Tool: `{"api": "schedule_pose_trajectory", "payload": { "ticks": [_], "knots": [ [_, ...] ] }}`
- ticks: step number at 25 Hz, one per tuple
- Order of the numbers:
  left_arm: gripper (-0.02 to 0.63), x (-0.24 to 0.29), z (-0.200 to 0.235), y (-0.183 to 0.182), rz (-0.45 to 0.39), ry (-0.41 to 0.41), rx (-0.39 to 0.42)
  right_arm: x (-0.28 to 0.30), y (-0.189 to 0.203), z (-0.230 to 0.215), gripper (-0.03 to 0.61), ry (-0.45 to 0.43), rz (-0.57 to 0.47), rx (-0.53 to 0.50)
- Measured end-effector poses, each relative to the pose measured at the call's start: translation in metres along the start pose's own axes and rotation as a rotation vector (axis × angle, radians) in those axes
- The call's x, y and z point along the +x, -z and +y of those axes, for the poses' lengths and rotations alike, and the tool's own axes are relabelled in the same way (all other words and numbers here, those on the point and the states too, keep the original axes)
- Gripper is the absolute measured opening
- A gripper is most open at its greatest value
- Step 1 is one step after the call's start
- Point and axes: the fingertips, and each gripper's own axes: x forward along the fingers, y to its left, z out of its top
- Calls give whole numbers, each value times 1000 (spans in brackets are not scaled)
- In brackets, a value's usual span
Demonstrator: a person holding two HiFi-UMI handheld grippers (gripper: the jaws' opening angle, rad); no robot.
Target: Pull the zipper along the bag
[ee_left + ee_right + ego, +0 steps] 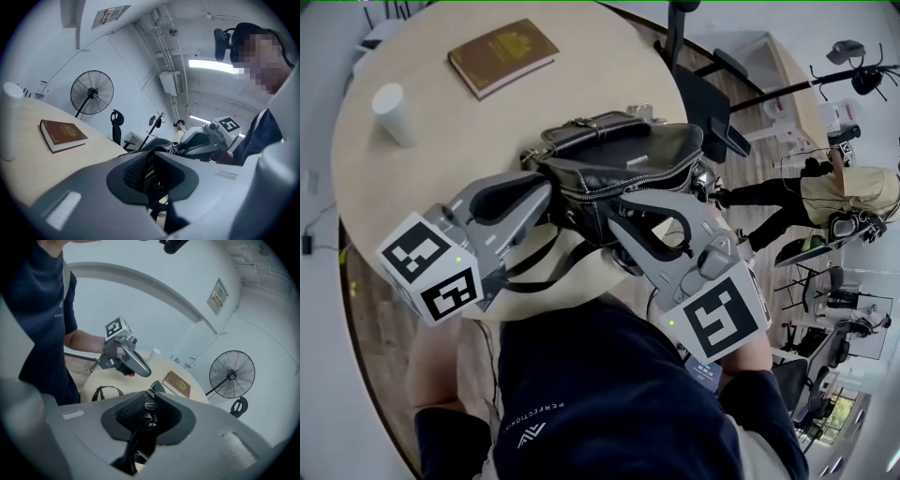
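Note:
A black leather bag with a silver-toothed zipper along its top lies at the near side of the round wooden table. My left gripper is shut on the bag's left end; in the left gripper view its jaws pinch black material with zipper teeth showing between them. My right gripper reaches in from the right onto the front of the bag. In the right gripper view its jaws are shut on the small metal zipper pull.
A brown book and a white cup sit further back on the table. The bag's black strap hangs over the near table edge. A black chair stands behind the table, and a person is at the right.

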Motion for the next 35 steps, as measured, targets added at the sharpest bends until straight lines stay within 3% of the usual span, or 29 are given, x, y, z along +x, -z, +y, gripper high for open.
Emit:
{"api": "schedule_pose_trajectory", "payload": {
  "ticks": [8, 23, 32, 35],
  "knots": [
    [41, 4, -10, 0, 5, 29, 9, -11, -4, -13, 12, 85, -16, -4],
    [49, 11, -24, -3, 7, 26, 43, -4, 12, -14, 14, 68, -20, 11],
    [117, 18, -28, -8, 16, -17, 93, -20, 10, -27, 6, 89, -79, 50],
    [149, 21, -29, -7, 28, -27, 109, -24, 10, -26, 6, 55, -110, 77]
  ]
}}
